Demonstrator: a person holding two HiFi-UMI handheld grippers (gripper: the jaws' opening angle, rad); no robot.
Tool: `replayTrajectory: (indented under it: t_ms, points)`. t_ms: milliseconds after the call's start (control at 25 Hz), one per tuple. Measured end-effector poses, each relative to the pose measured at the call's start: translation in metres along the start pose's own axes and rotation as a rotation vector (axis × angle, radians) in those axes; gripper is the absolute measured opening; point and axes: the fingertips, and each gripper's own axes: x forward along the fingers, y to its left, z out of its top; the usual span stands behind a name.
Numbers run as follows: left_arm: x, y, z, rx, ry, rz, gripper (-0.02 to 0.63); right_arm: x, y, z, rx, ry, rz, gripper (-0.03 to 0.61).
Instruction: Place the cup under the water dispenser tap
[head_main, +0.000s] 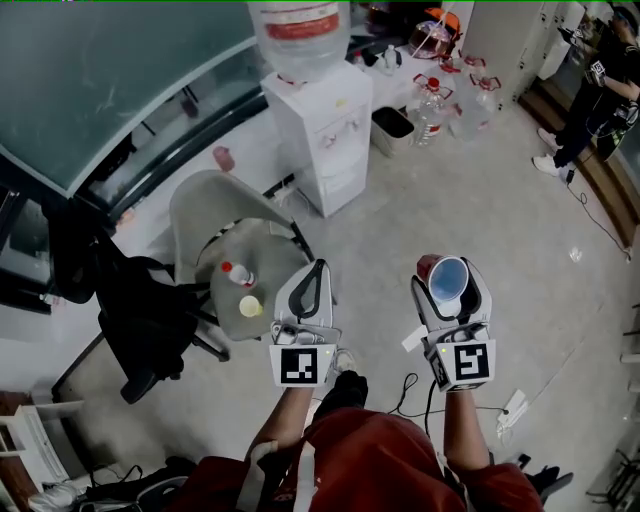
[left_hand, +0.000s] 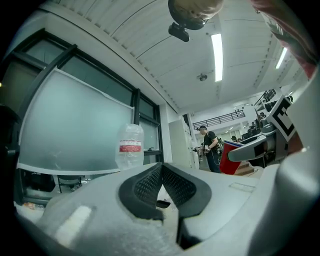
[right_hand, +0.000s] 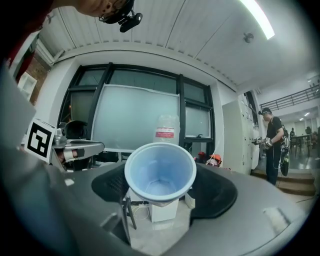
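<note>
Looking down on a white water dispenser (head_main: 335, 160) at upper centre of the head view, topped by an upturned clear bottle (head_main: 300, 35) and backing onto a frosted glass partition (head_main: 100, 80) at upper left. Finding a grey office chair (head_main: 215, 205) at left centre, sitting between the left gripper (head_main: 316, 272) and the dispenser, with a small red-capped bottle (head_main: 238, 273) and a round yellow item (head_main: 250, 306) lying on its seat, and a black garment or bag (head_main: 145, 310) slumped just left of it. Noting a black bin (head_main: 393, 125) and clear red-capped jugs (head_main: 430, 105) right of the dispenser, a person (head_main: 590, 90) standing at upper right, and a cable (head_main: 410, 385) trailing on the floor at lower centre. Showing the left gripper's jaws closed pad against pad. Clamping the cup (head_main: 448, 285) between the right gripper's (head_main: 450, 275) pads at lower right of centre, well apart from the dispenser. Looking pale blue inside and red outside, round-rimmed and tapering to a smaller base, mouth tipped up toward that gripper's camera; sitting at centre of the right gripper view, with the dispenser's white cabinet showing beneath it. Reading only a red band with white print on the big bottle, too small to make out, and a square black-and-white marker (head_main: 298, 365) on each gripper's cube.
</note>
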Motion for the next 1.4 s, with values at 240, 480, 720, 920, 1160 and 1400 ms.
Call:
replayTrajectory:
  t_ms: [240,480,720,920,1160,1400]
  points:
    - [0.016,0.041,0.007,0.007,-0.012,0.023,-0.003,0.036,0.007,0.01,-0.048,-0.008,0.002,0.359]
    - [0.023,0.063,0.012,0.02,-0.035,0.059,-0.003,0.052,0.005,0.023,-0.054,-0.032,-0.003,0.359]
    - [0.04,0.057,0.011,0.046,-0.041,0.069,-0.003,0.065,-0.013,0.018,-0.028,-0.015,0.0,0.359]
    - [0.07,0.049,0.005,0.072,-0.034,0.096,-0.003,0.09,-0.049,0.008,-0.019,-0.049,0.024,0.359]
    - [0.13,0.037,0.003,0.037,-0.018,0.137,-0.003,0.135,-0.106,0.006,-0.011,-0.063,0.074,0.359]
    - [0.206,0.023,0.0,0.012,-0.02,0.176,-0.003,0.178,-0.173,0.008,0.008,-0.073,0.111,0.359]
